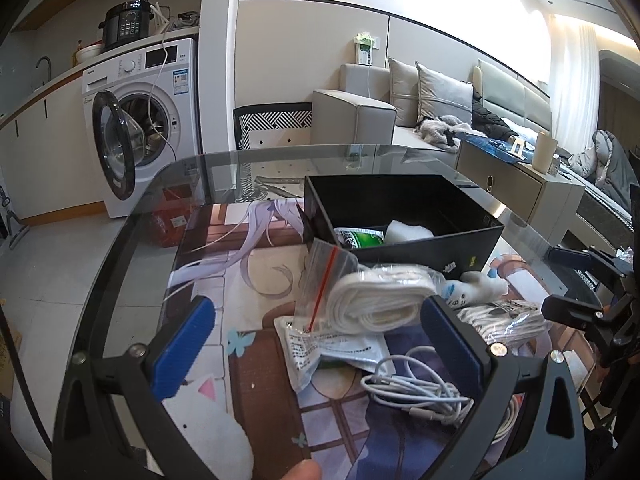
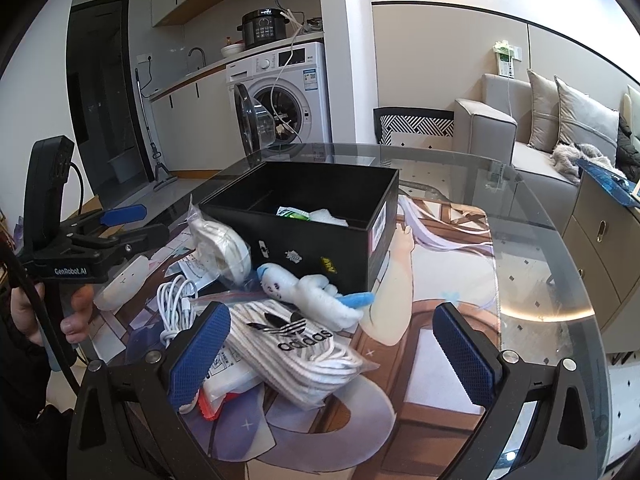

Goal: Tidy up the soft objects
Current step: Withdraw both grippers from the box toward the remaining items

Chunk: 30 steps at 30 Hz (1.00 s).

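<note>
A black open box (image 1: 420,246) (image 2: 320,248) sits on the printed mat and holds a green packet (image 2: 294,213) and a white soft item (image 1: 408,230). In front of it lie a zip bag of white cloth (image 1: 372,296) (image 2: 220,248), a white plush toy with blue tips (image 2: 308,292) (image 1: 472,288), an adidas bag of white rope (image 2: 296,352) (image 1: 504,320), a white cable (image 1: 420,392) (image 2: 176,300) and flat packets (image 1: 320,348). My left gripper (image 1: 320,344) is open above the packets. My right gripper (image 2: 332,356) is open over the adidas bag.
The round glass table (image 1: 132,248) (image 2: 560,264) carries the mat. A white cat-shaped pad (image 1: 208,432) (image 2: 120,284) lies at the mat's near left. A washing machine (image 1: 140,120), a sofa (image 1: 400,120) and a side cabinet (image 1: 516,184) stand beyond.
</note>
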Available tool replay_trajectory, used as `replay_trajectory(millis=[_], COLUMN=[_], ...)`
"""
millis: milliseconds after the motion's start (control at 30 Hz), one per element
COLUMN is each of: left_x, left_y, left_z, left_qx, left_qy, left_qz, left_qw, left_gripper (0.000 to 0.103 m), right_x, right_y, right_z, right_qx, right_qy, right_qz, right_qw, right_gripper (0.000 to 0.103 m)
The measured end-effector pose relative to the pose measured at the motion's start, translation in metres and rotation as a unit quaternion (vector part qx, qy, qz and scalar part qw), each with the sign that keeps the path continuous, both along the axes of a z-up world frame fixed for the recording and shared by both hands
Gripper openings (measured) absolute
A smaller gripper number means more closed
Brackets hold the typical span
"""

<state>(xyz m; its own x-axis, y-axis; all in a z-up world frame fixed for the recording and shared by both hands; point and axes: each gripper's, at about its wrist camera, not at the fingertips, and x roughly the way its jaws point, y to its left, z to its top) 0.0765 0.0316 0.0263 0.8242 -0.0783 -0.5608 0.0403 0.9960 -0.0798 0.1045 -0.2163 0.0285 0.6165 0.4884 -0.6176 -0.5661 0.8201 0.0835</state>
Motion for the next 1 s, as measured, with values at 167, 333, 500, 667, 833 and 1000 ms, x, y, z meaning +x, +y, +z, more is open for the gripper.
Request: replay_trajectory(millis=[167, 333, 500, 667, 833, 1000], left_x=[0.000, -0.002, -0.002, -0.003, -0.005, -0.008], left_y=[-0.004, -0.008, -0.012, -0.012, -0.011, -0.013], left_z=[-0.006, -0.006, -0.005, -0.009, -0.011, -0.013], left_qx=[0.005, 0.000, 0.008, 0.015, 0.015, 0.015], left_qy=[0.006, -0.001, 0.003, 0.011, 0.017, 0.020], left_qz=[-0.004, -0.010, -0.017, -0.023, -0.024, -0.037], left_qw=[1.0000, 0.9999, 0.9998, 0.9996, 0.9995, 0.9990], left_gripper=[0.103, 0.103, 0.103, 0.103, 0.103, 0.103], right_x=[-0.001, -0.003, -0.002, -0.001, -0.002, 0.003], right_y=[0.002, 0.001, 0.005, 0.009, 0.012, 0.009], right_z=[-0.002, -0.003, -0.011, -0.017, -0.021, -0.025], right_qx=[0.003, 0.028, 0.026, 0.020, 0.014, 0.022], right_qy=[0.002, 0.018, 0.042, 0.050, 0.050, 0.065], right_qz=[0.008, 0.024, 0.037, 0.042, 0.044, 0.041], right_qw=[1.000, 0.999, 0.998, 0.998, 0.998, 0.997], right_gripper=[0.103, 0.103, 0.103, 0.103, 0.103, 0.103])
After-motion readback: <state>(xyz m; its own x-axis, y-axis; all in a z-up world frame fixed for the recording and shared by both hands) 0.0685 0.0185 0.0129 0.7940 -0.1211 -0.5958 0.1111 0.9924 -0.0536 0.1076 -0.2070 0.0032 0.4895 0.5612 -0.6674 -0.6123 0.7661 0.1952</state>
